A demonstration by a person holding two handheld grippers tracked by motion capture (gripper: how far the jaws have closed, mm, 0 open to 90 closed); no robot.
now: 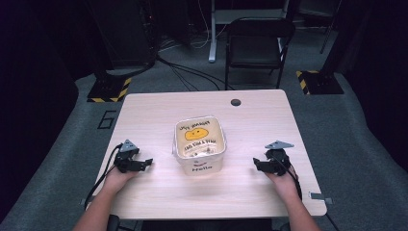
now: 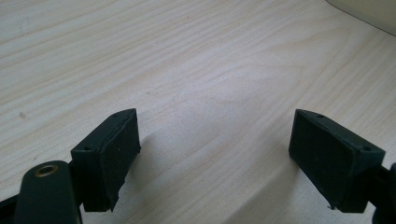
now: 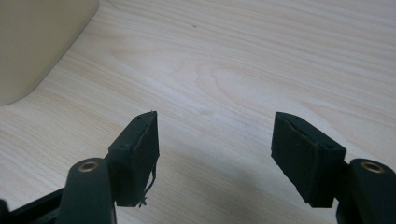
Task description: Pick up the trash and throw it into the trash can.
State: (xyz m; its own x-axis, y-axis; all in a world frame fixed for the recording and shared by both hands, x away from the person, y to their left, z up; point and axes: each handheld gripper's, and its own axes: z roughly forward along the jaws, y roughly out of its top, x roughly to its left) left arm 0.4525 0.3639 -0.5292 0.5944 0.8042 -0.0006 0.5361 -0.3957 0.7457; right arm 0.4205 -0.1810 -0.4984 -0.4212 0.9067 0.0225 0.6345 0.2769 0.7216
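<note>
Dark floor and a black chair (image 1: 259, 44) lie beyond the far edge of our table (image 1: 159, 108), a pale wooden top with a small round hole (image 1: 235, 102) near that far edge. At the table's middle stands the tub (image 1: 199, 144) — a squarish, translucent white container with rounded corners, open at the top. Its inside bottom carries a yellow smiling shape with dark lettering, and the wall facing us reads "Hello". Small items lie in it, too small for us to tell what they are.

We hold the left gripper (image 1: 147, 162) low over the table near the left edge, jaws pointing toward the tub and well apart from it. In the left gripper view its jaws stand wide apart over bare wood with nothing between them, and a corner of the tub shows at the upper right.

Our right gripper (image 1: 255, 164) sits near the right edge, likewise aimed at the tub and apart from it. In the right gripper view its jaws gape — nothing between them — and the tub's wall fills the upper left corner.
</note>
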